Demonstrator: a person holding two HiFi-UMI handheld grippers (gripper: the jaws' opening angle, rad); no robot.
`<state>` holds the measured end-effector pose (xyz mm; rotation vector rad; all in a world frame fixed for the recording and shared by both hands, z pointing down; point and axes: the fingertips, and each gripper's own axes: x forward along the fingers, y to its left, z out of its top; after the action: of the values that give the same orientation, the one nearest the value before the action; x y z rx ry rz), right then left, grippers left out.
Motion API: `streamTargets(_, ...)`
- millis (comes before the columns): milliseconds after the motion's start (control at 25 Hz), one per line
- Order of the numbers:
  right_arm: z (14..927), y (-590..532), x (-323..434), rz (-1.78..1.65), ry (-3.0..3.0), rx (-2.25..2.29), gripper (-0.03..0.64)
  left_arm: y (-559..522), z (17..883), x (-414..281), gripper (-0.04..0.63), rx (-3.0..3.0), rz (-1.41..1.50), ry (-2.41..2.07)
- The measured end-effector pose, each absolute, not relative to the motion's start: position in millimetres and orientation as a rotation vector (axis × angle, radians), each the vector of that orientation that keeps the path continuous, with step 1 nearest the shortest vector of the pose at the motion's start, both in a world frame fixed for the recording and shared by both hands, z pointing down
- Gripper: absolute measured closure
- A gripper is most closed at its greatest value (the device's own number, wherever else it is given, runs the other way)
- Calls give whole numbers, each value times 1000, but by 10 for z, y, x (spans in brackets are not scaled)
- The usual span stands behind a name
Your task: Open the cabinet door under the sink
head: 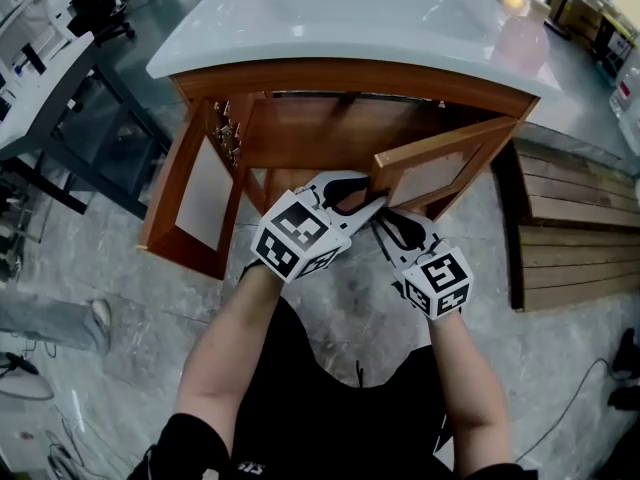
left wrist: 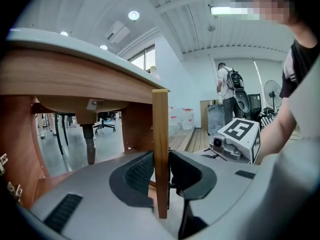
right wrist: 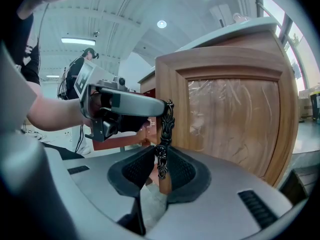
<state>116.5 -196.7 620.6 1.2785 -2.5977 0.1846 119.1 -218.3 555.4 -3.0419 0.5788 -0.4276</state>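
Note:
A wooden vanity cabinet [head: 350, 78] stands under a white sink top [head: 340, 18]. Its right door [head: 440, 163], with a pale panel, is swung partly out toward me. My left gripper [head: 362, 196] is shut on that door's free edge [left wrist: 160, 149], which stands upright between its pads. My right gripper [head: 386, 220] sits just below and to the right of it. Its pads are closed round the dark ornate door handle [right wrist: 164, 134] on the door's front. The pipe [left wrist: 89, 144] under the basin shows inside the cabinet.
The cabinet's left door [head: 195, 193] hangs wide open at the left. Wooden planks [head: 580, 228] lie on the floor to the right, and a dark desk frame [head: 70, 128] stands at the left. A person with a backpack [left wrist: 226, 84] stands far off.

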Motion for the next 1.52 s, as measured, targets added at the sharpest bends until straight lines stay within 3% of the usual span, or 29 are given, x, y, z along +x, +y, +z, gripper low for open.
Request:
streamTargets(840, 6204, -1446, 1424, 179, -2569, 1312, 506, -1680, 5538, 1374, 499, -3048, -475, 440)
streamTargets(1520, 6121, -817, 2244, 237, -2528, 1568, 543, -1197, 5542, 1651, 492, -3062, -489, 311)
